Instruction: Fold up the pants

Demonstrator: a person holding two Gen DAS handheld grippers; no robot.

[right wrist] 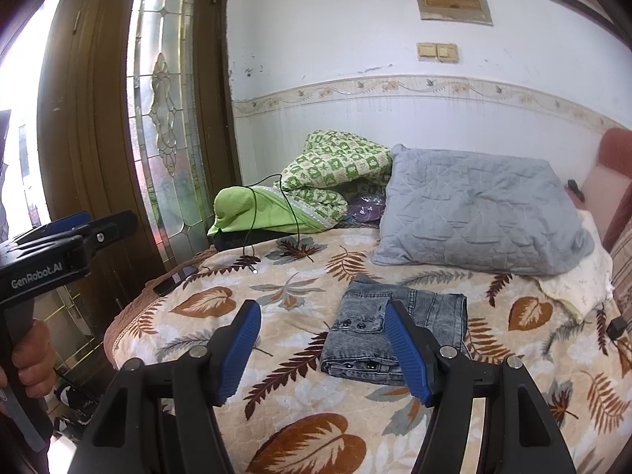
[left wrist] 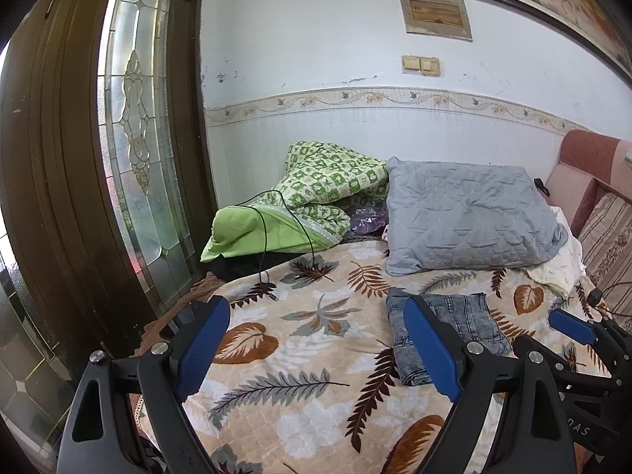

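The pants are grey-blue washed denim, folded into a compact rectangle that lies flat on the leaf-patterned blanket. My right gripper hovers just in front of them, open, with nothing between its blue pads; the right pad overlaps the bundle's near edge in the picture. In the left wrist view the pants sit right of centre. My left gripper is open and empty, to their left. The right gripper shows at the right edge. A hand holds the left gripper by the door.
A grey quilted pillow and a green checked quilt lie behind the pants. A black cable trails over the blanket. A dark phone rests near the bed's left edge. A brown glazed door stands left; a pink headboard stands right.
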